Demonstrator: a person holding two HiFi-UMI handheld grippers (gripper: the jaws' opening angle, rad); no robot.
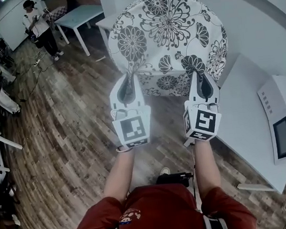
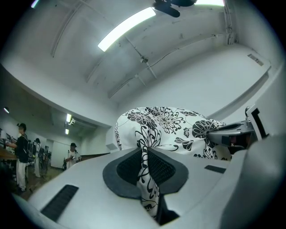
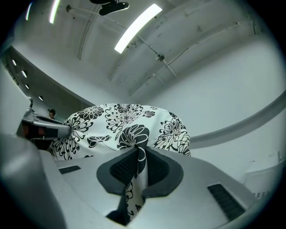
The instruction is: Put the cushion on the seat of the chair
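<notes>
Head view shows the floral cushion (image 1: 167, 31) aloft at twelve o'clock, the left gripper (image 1: 127, 80) and right gripper (image 1: 200, 76) each pinching its near edge at seven and five o'clock; with no chair in sight, carry it level with both pinches firm.

Reaching forward at mid-frame with both bare forearms, side by side; clamping left gripper (image 1: 127, 78) and right gripper (image 1: 200, 74) tight on cushion (image 1: 165, 29) fabric.
</notes>
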